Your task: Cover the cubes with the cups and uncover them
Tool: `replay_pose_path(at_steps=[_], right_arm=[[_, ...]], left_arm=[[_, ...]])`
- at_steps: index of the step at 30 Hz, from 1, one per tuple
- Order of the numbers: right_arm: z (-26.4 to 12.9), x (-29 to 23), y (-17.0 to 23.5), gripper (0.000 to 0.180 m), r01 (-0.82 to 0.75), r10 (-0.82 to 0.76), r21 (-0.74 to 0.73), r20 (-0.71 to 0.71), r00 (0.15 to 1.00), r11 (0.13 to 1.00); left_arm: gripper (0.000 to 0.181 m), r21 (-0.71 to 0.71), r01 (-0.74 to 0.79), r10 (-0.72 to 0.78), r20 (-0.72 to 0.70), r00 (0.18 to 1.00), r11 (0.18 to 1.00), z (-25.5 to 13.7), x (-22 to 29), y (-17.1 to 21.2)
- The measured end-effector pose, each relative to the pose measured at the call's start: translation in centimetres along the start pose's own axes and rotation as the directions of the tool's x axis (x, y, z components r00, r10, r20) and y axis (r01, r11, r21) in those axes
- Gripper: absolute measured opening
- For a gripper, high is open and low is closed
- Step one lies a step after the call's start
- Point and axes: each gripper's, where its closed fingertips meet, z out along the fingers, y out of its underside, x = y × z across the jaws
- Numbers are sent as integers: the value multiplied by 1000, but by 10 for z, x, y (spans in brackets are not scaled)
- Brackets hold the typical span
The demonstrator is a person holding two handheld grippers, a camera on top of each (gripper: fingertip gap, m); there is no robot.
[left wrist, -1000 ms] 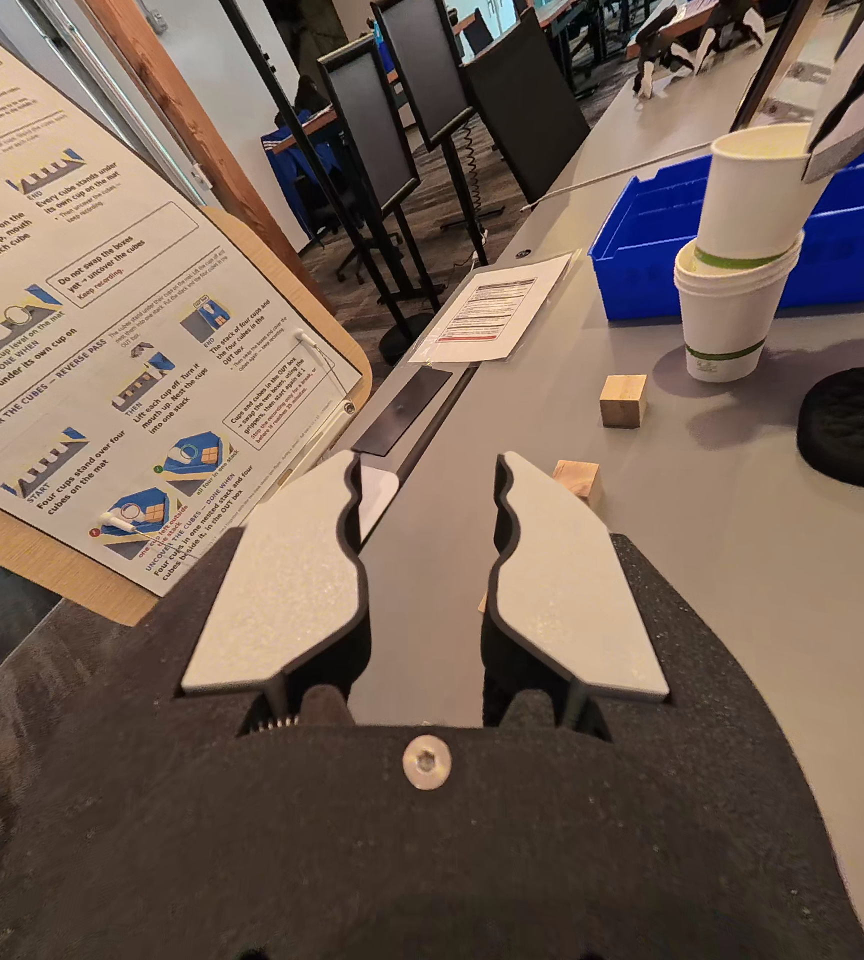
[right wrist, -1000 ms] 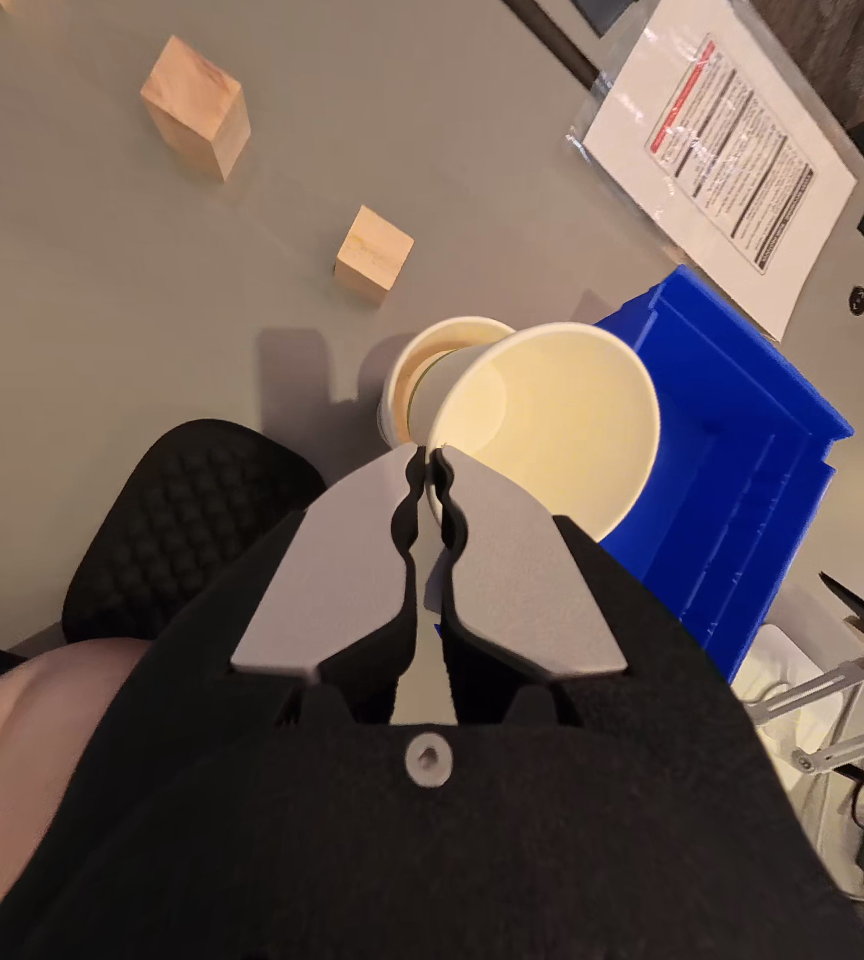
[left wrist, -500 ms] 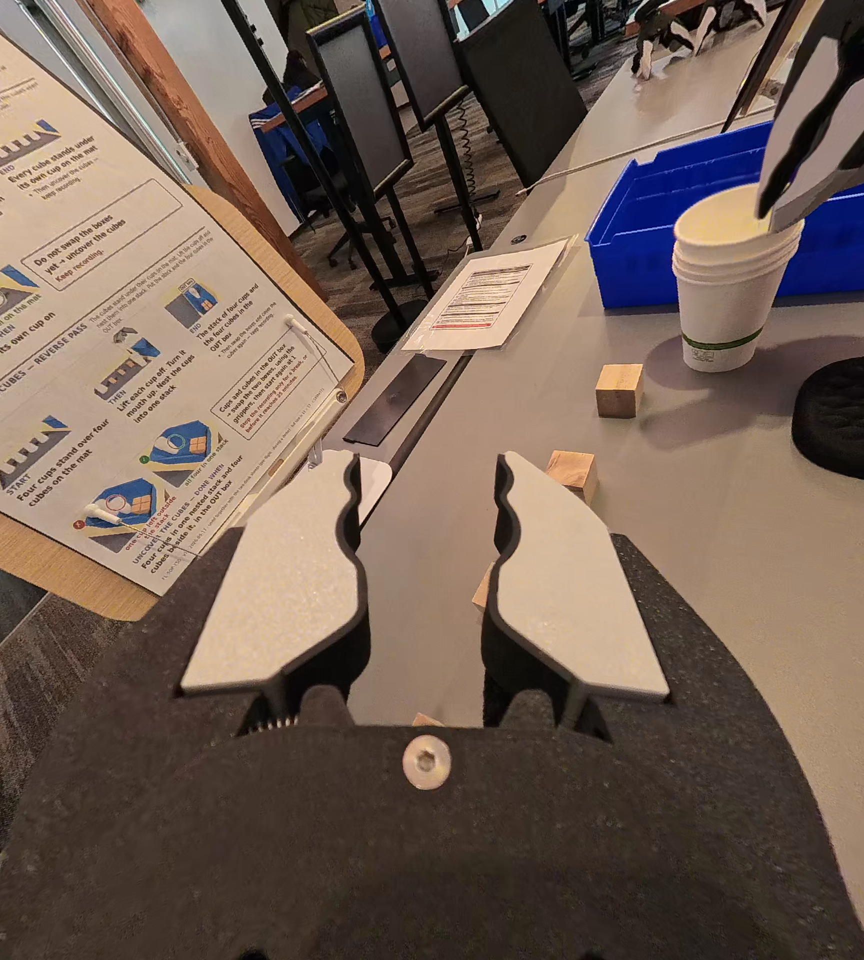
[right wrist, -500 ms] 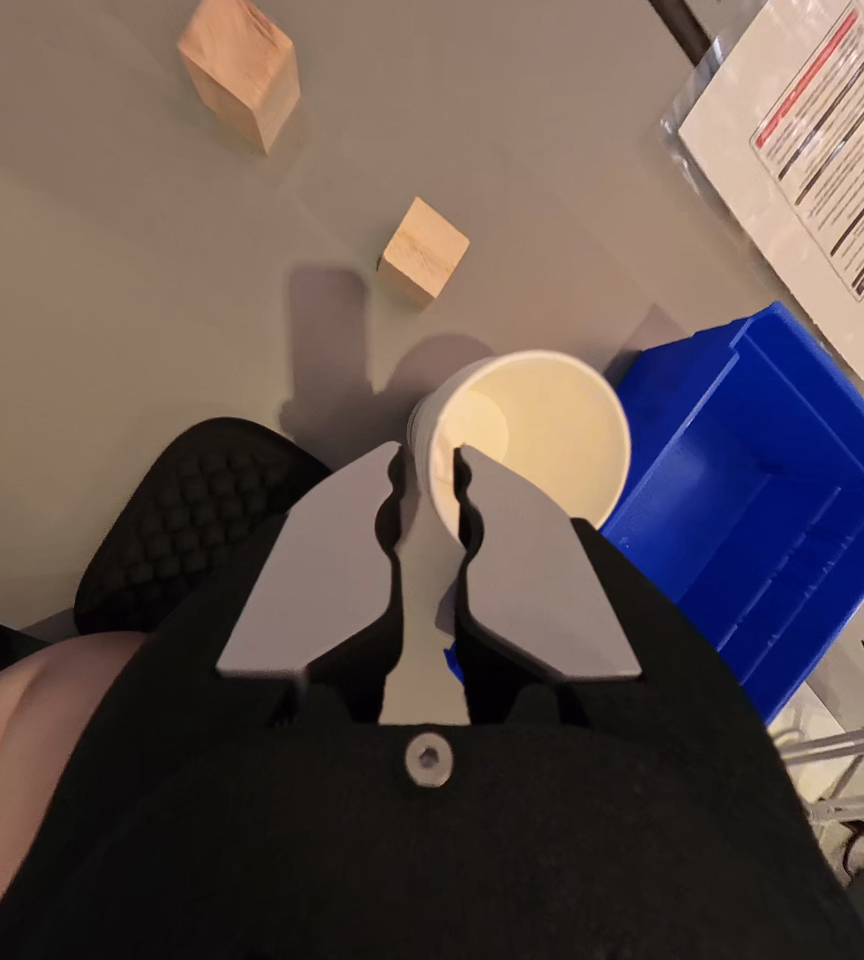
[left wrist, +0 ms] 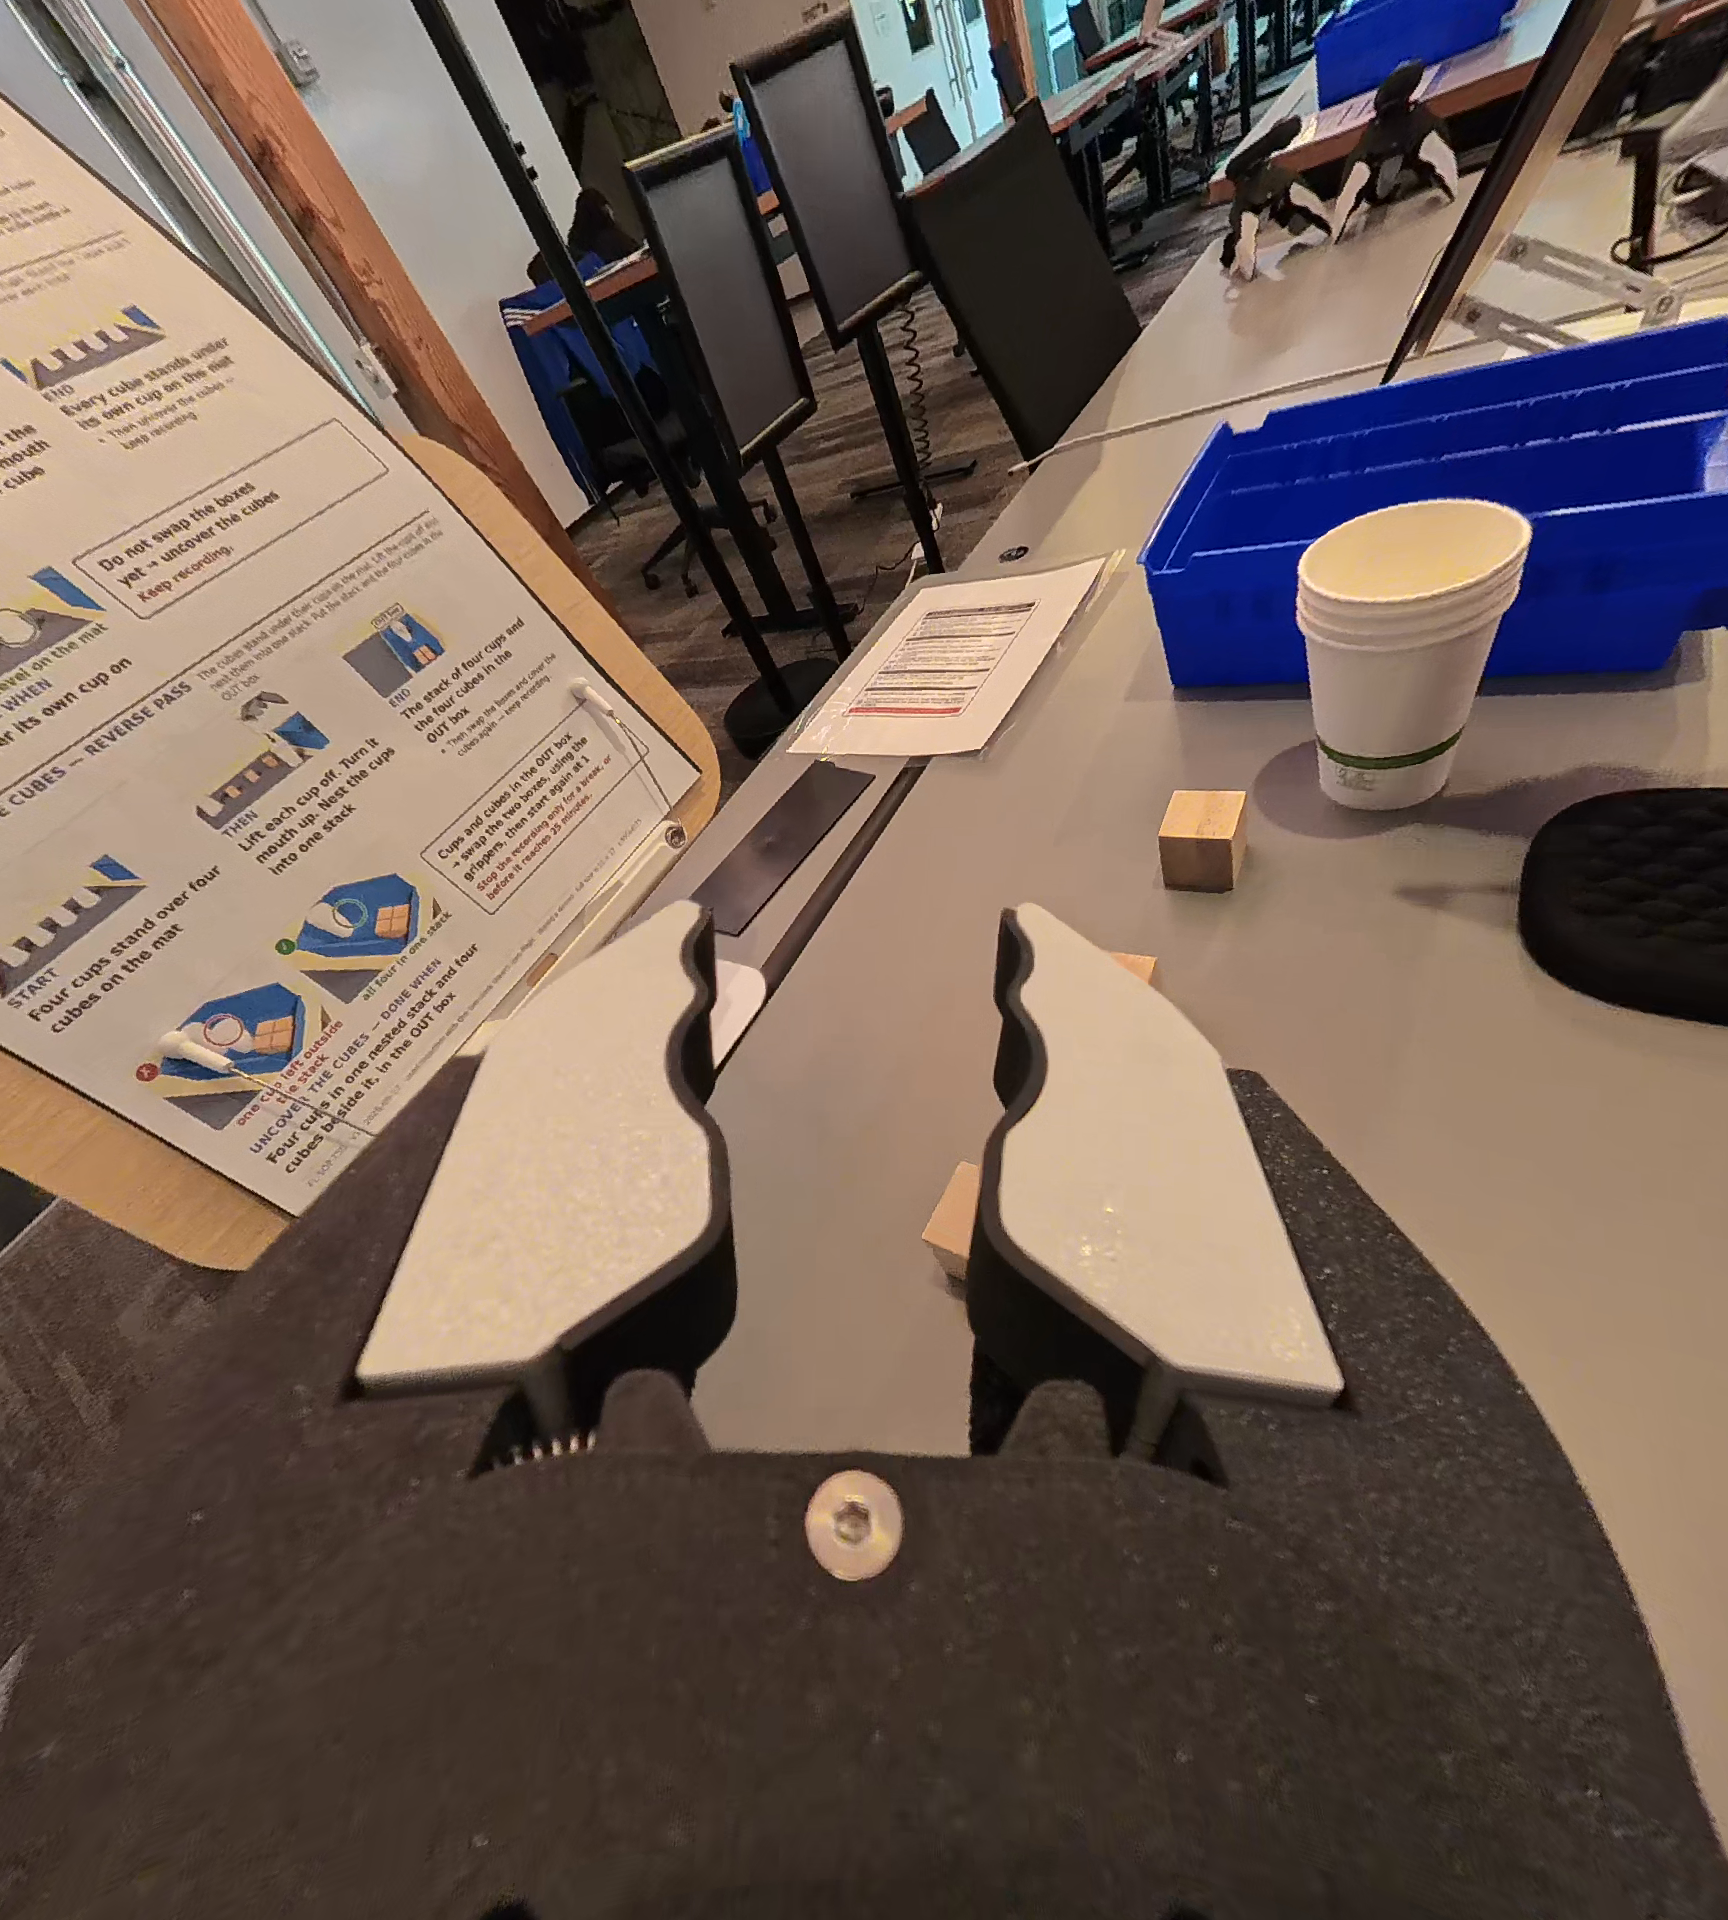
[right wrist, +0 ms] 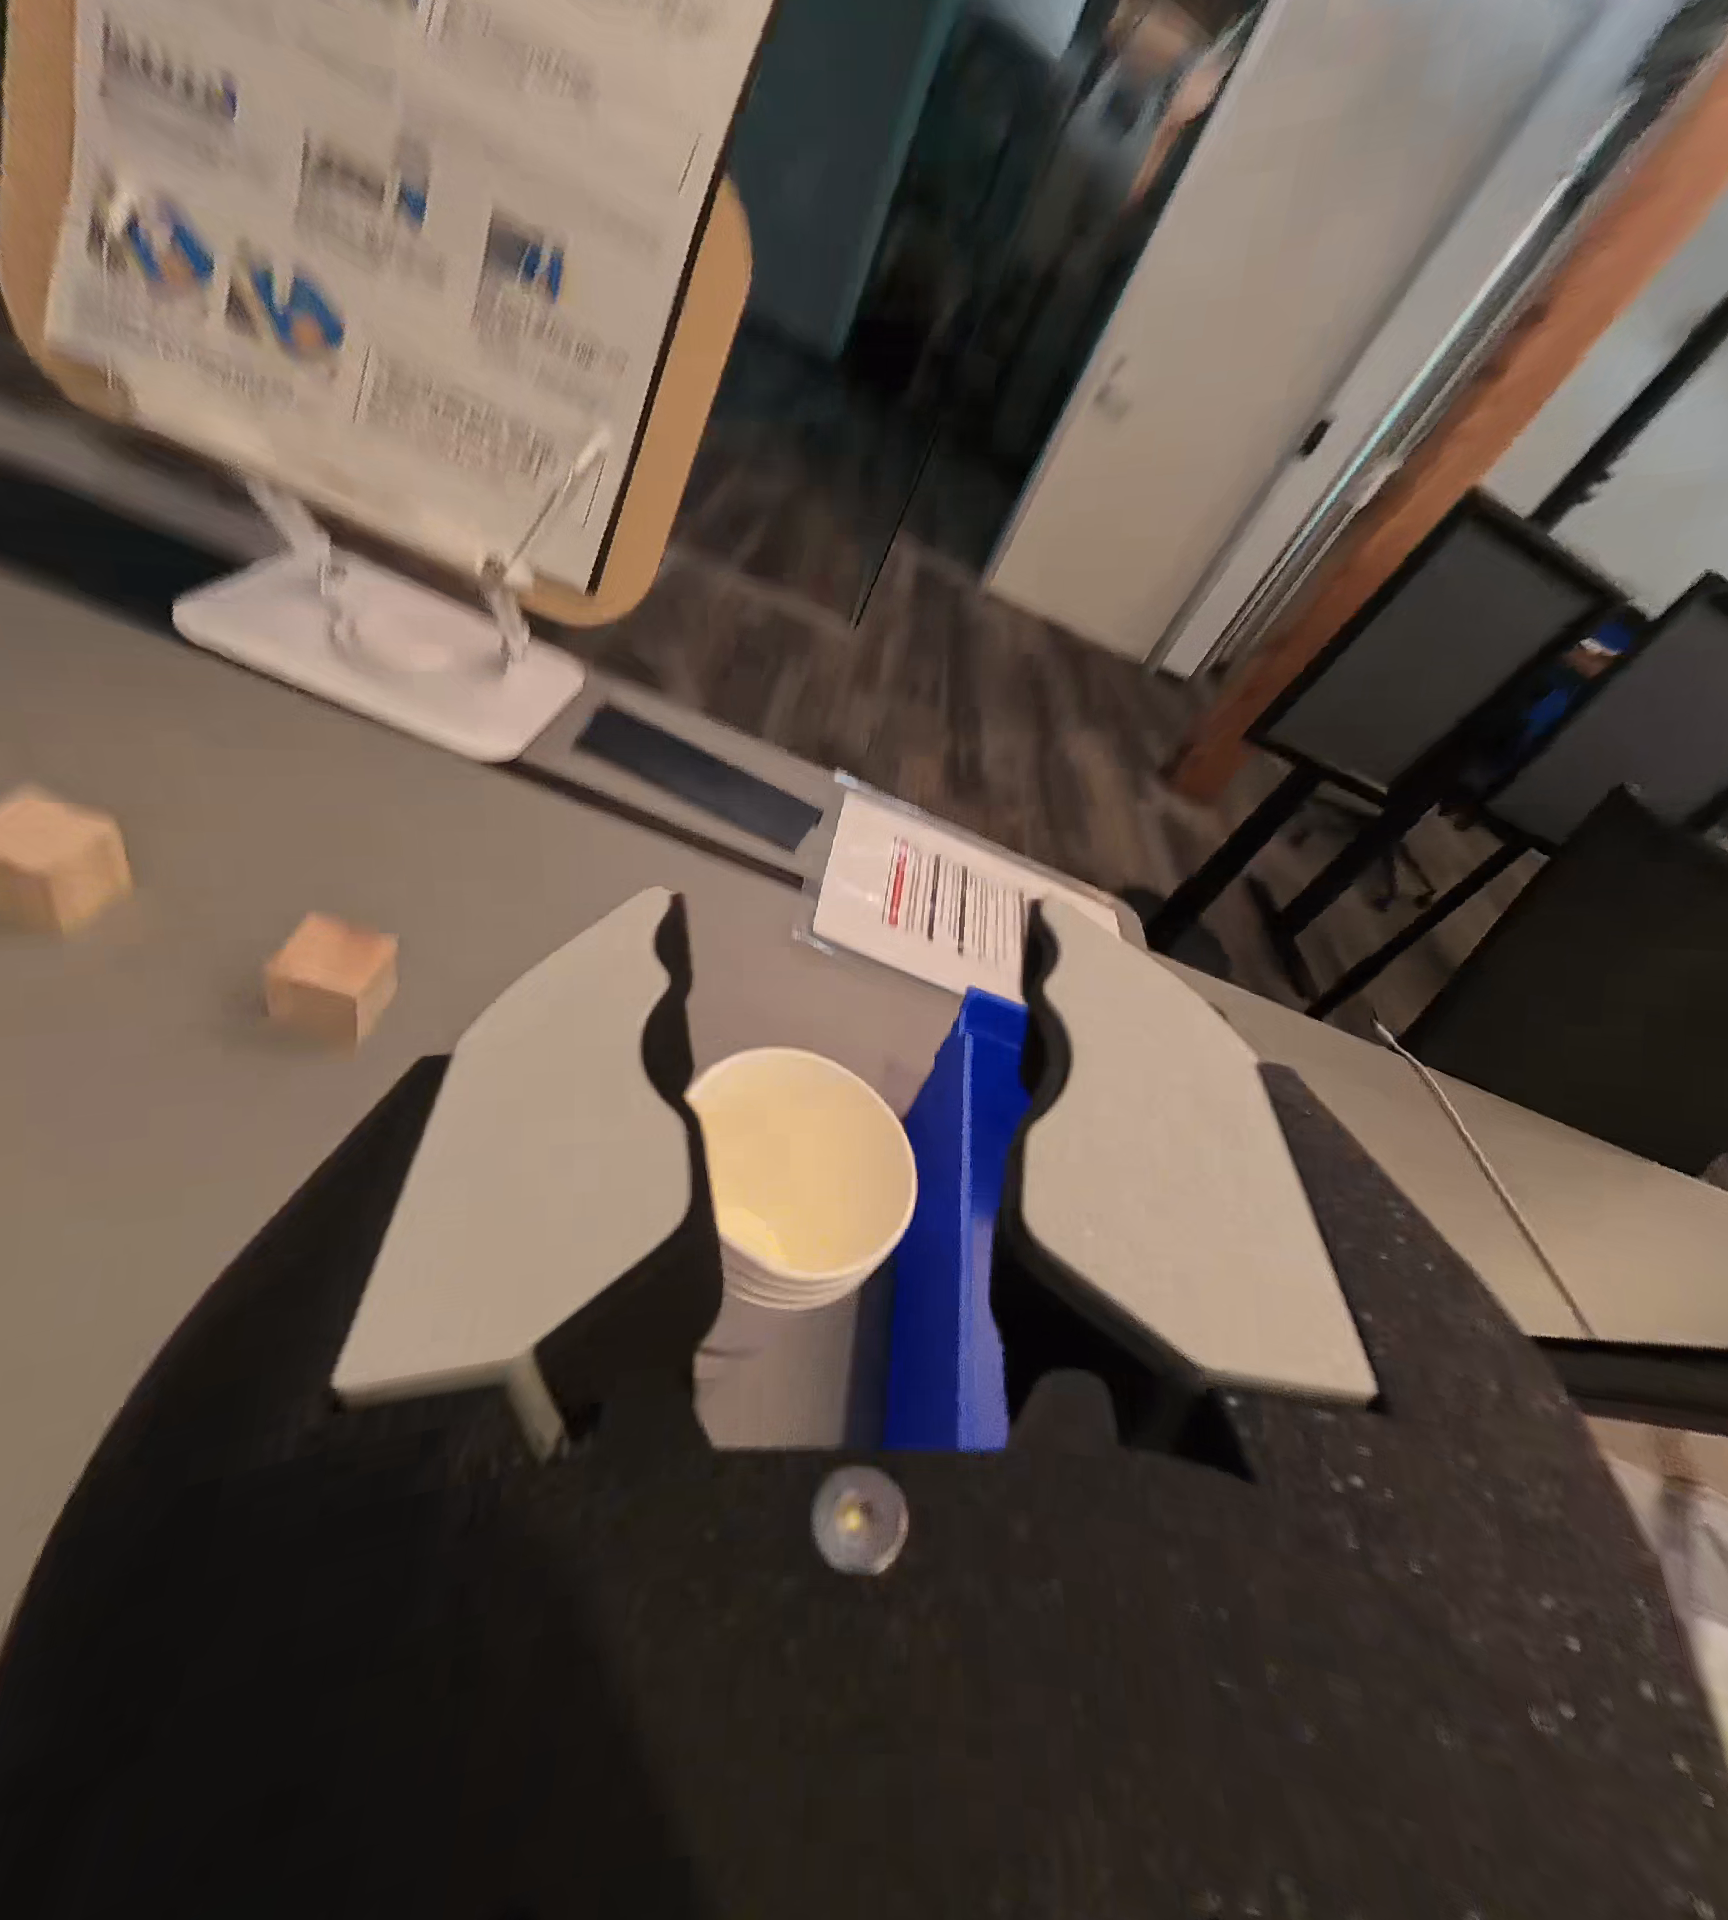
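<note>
Left tool [left wrist: 852, 956]: released, fingers spread, empty, low over the grey surface [left wrist: 1462, 1195]. Its right finger hides most of one cube [left wrist: 951, 1218] and nearly all of another [left wrist: 1134, 966]; a third cube [left wrist: 1202, 840] sits clear beyond.

Right tool [right wrist: 852, 940]: released, empty, above the cup stack [right wrist: 806, 1195]. The stack stands upright, mouth up, just beside the blue bin [right wrist: 953, 1247], its base cut off by the tool body. Two cubes [right wrist: 330, 975] at left and the poster board [right wrist: 372, 270] are blurred.
</note>
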Motion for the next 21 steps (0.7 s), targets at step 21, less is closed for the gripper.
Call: replay_pose_path(at_steps=[21], right_arm=[[66, -44, 195, 107, -411, 406, -217, -73, 911, 885]], left_arm=[[50, 118, -13, 16, -19, 1000, 993, -29, 8, -25]])
